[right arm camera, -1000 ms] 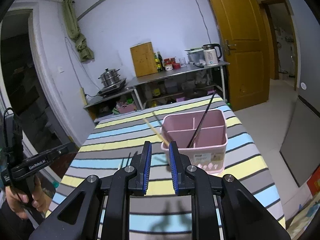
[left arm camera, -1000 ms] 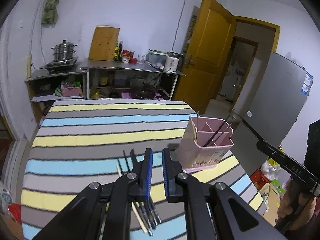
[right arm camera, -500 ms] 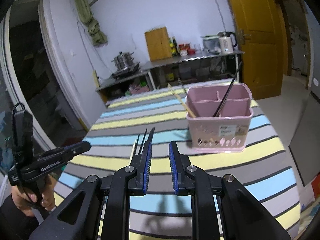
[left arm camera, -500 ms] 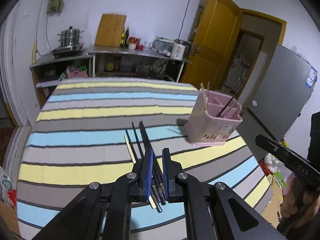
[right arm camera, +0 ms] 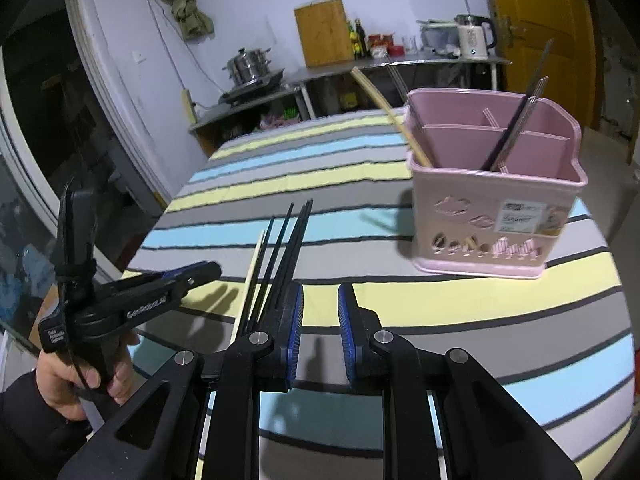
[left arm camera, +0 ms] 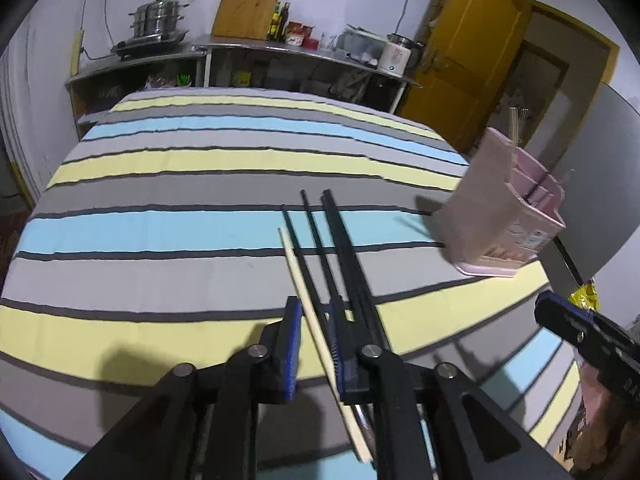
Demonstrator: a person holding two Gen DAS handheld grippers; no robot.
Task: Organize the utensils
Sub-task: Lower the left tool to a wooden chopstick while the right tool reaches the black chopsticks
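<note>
Several black chopsticks (left arm camera: pixel 344 248) and one pale wooden chopstick (left arm camera: pixel 298 272) lie side by side on the striped tablecloth (left arm camera: pixel 180 232). My left gripper (left arm camera: pixel 316 308) hangs low over their near ends. Its jaws are opening, the wooden chopstick runs between them, and the pads do not press on it. In the right wrist view the same black chopsticks (right arm camera: pixel 280 248) and wooden chopstick (right arm camera: pixel 252 276) lie just left of my right gripper (right arm camera: pixel 320 312), which is open with nothing in it. The pink divided holder (right arm camera: pixel 492 208) stands to the right with chopsticks leaning in it.
The pink holder (left arm camera: pixel 504 216) stands near the table's right edge. A person's hand (right arm camera: pixel 80 380) holds the left gripper (right arm camera: pixel 192 276) at the table's left edge. Metal shelves with a pot (left arm camera: pixel 158 16) and a cutting board (left arm camera: pixel 248 4) line the back wall beside a yellow door (left arm camera: pixel 472 60).
Both grippers have come down toward the table and the lying chopsticks. The left gripper's jaws have spread apart, now on either side of the wooden chopstick. The right jaws keep the same gap.
</note>
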